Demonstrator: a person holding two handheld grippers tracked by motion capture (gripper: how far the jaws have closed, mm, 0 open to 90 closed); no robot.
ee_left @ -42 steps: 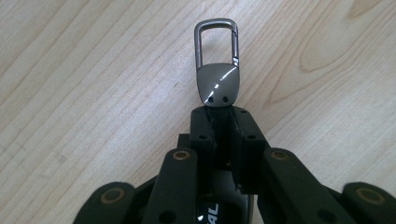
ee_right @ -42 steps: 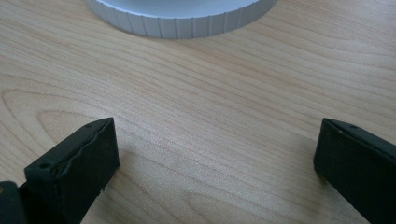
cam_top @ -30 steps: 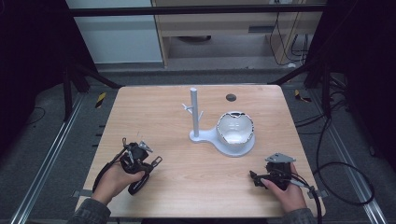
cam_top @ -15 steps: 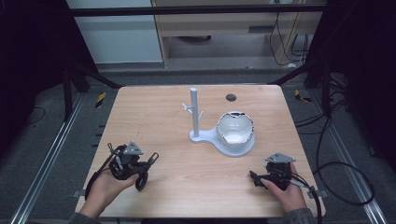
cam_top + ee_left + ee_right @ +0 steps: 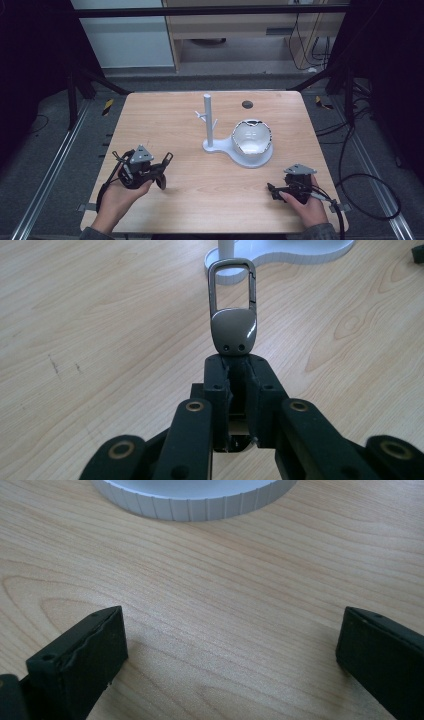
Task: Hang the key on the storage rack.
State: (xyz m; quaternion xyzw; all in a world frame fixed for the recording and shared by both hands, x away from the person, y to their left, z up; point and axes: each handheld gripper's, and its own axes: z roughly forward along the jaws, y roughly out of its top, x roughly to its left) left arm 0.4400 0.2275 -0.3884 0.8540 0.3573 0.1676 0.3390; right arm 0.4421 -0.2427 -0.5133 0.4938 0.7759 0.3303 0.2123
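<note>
The left tool (image 5: pixel 235 367) has its jaws closed tight on the flat tab end of a grey metal carabiner clip (image 5: pixel 233 315), which sticks straight out ahead of the jaws with its open loop pointing at the foot of a white plastic stand (image 5: pixel 280 252). In the high view this left tool (image 5: pixel 160 172) sits at about 8 o'clock on the light wooden desk (image 5: pixel 165 120), well apart from the stand's upright post with small side pegs (image 5: pixel 208 120) near the middle. The right tool (image 5: pixel 230 645) hovers low over bare desk with its jaws spread wide and nothing between them; in the high view the right tool (image 5: pixel 274 191) rests at about 5 o'clock, near the round white dish (image 5: pixel 252 139) on the stand's base.

The work in hand looks like hanging the clip on one of the pegs, and several things could spoil it. The grip takes only the short tab, so the long loop can swivel or slip if it knocks the post. The pegs are small and the loop narrow, so a slightly off approach would strike the peg tip and push the light stand across the desk, since nothing steadies it. The spring gate may also need pressing, which one tool alone cannot easily do. Letting go before the loop seats would drop the clip onto the base.
</note>
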